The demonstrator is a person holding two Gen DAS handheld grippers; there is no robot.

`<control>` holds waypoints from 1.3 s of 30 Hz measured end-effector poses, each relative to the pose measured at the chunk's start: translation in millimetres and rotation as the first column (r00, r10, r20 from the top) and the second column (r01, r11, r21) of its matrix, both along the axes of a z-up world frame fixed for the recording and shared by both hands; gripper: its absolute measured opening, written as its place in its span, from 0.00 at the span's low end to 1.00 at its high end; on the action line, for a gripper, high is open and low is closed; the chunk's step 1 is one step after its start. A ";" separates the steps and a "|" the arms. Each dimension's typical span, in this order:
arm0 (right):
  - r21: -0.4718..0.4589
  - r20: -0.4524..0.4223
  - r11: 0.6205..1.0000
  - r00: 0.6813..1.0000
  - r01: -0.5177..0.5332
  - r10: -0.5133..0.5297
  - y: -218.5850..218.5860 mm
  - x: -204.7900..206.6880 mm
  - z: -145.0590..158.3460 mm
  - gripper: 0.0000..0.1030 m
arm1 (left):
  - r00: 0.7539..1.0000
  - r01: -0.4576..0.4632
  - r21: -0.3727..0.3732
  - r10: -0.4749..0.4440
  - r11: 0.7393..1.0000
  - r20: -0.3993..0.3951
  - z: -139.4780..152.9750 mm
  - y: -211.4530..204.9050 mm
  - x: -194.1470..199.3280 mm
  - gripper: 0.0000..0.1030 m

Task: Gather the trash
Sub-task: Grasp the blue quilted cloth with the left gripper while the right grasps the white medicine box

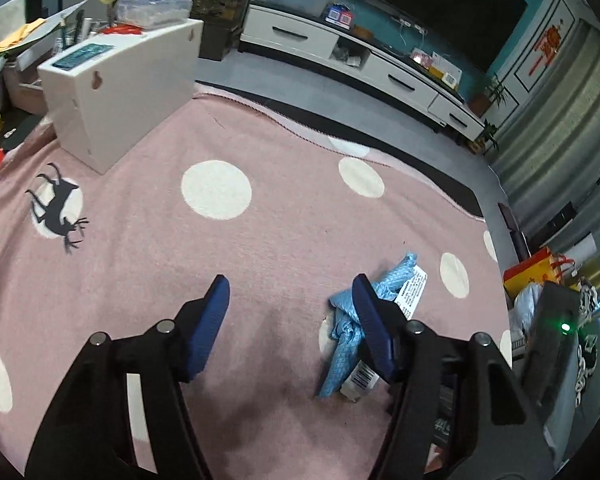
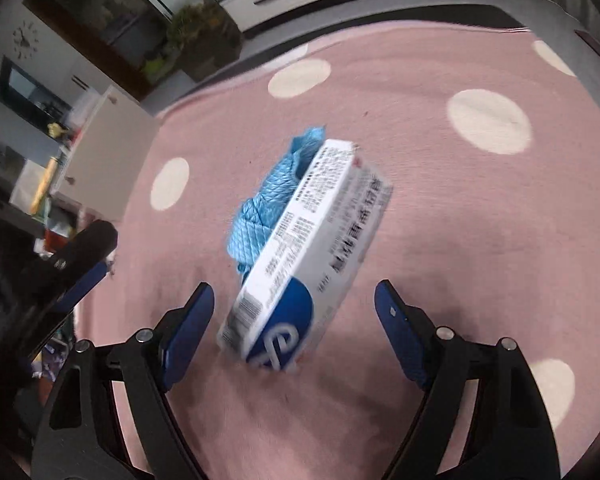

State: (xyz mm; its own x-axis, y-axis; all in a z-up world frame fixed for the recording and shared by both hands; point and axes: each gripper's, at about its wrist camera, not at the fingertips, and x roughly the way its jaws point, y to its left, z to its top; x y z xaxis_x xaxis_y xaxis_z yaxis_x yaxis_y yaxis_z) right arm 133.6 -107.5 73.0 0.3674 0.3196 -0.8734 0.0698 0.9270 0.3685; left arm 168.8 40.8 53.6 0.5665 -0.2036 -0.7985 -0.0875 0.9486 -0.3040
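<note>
A white and blue cardboard box (image 2: 304, 248) lies on the pink rug, with a crumpled blue cloth (image 2: 276, 184) right behind it. My right gripper (image 2: 294, 304) is open, its jaws on either side of the box's near end, not touching it. In the left wrist view the blue cloth (image 1: 344, 332) and the white box (image 1: 410, 290) lie at the right, partly hidden by the right finger (image 1: 374, 328). My left gripper (image 1: 290, 292) is open and empty over bare rug, to the left of the cloth. It also shows in the right wrist view (image 2: 80, 264) at the far left.
The pink rug (image 1: 228, 264) has white dots and a deer print (image 1: 58, 208). A white cabinet (image 1: 120, 92) stands at the rug's back left, a white TV bench (image 1: 364, 60) behind. Bags and clutter (image 1: 540, 276) sit at the right edge.
</note>
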 end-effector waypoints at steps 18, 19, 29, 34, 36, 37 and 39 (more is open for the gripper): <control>-0.017 0.149 1.000 0.989 0.024 -0.021 -89.0 -59.5 37.0 0.27 | 0.988 0.140 -0.083 -0.144 0.987 -0.051 -37.0 -69.1 24.2 0.68; -0.025 0.158 0.999 0.987 0.031 -0.027 -96.4 -65.7 39.7 0.27 | 0.988 0.138 -0.074 -0.142 0.988 -0.059 -41.1 -72.4 25.2 0.68; -0.079 0.211 0.989 0.972 0.122 -0.103 -151.7 -113.7 56.9 0.27 | 0.990 0.113 0.012 -0.112 0.994 -0.087 -64.7 -93.7 16.1 0.34; -0.060 0.247 0.983 0.956 0.176 -0.156 -178.6 -131.5 67.7 0.27 | 0.991 0.109 -0.060 -0.114 0.992 -0.076 -49.5 -104.9 -10.7 0.29; -0.057 0.269 0.976 0.944 0.211 -0.189 -191.5 -139.8 74.0 0.27 | 0.992 0.118 -0.054 -0.120 0.992 -0.040 -36.3 -116.7 -24.8 0.29; -0.052 0.279 0.974 0.940 0.221 -0.198 -196.0 -143.3 76.8 0.27 | 0.991 0.130 -0.062 -0.131 0.990 -0.016 -27.8 -124.6 -33.6 0.29; -0.040 0.298 0.970 0.929 0.242 -0.219 -206.6 -149.7 82.8 0.27 | 0.988 0.157 -0.090 -0.156 0.983 0.017 -14.7 -137.3 -47.2 0.29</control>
State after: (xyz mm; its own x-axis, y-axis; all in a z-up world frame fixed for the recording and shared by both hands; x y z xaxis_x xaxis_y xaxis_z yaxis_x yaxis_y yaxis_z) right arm -16.1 -314.1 155.7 0.6630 0.1340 -0.7365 0.1859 0.9236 0.3354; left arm 121.6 -96.5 38.9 0.5297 -0.3618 -0.7671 0.0633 0.9188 -0.3896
